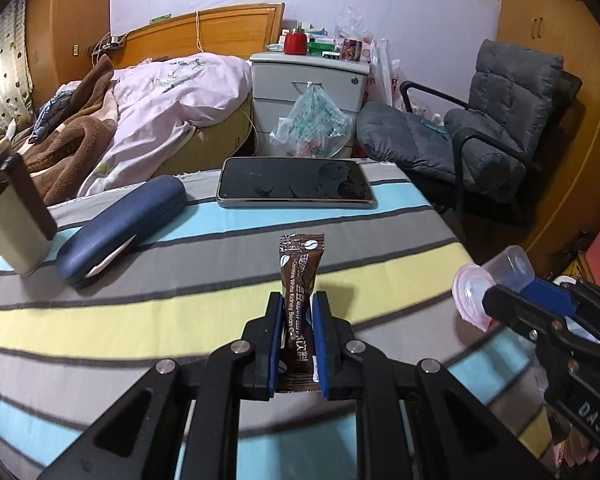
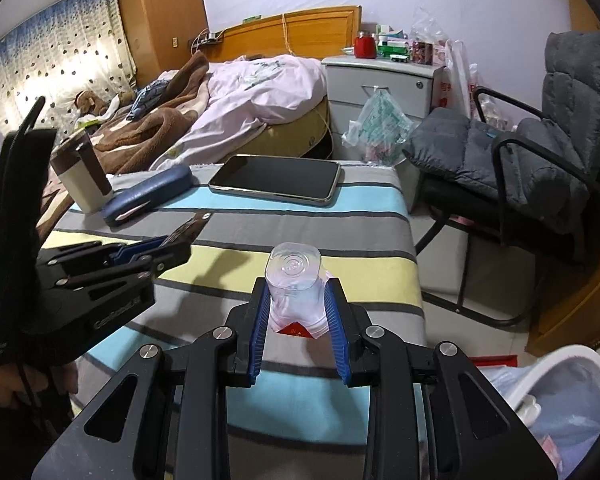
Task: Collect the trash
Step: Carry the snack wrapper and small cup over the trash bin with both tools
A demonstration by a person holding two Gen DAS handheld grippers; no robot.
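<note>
Bin cut by frame edge

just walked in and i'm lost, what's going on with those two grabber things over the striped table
A person is collecting trash with a handheld gripper in each hand. The left gripper is shut on a brown coffee sachet, held above the striped tablecloth. The right gripper is clamped on a small clear plastic bottle. A lined white bin sits at the lower right, beside the table. A phone, a blue glasses case and a cup lie on the table untouched.

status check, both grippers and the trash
Left gripper shut on sachet. Right gripper shut on bottle. Bin lower right, nothing blocking.
</note>
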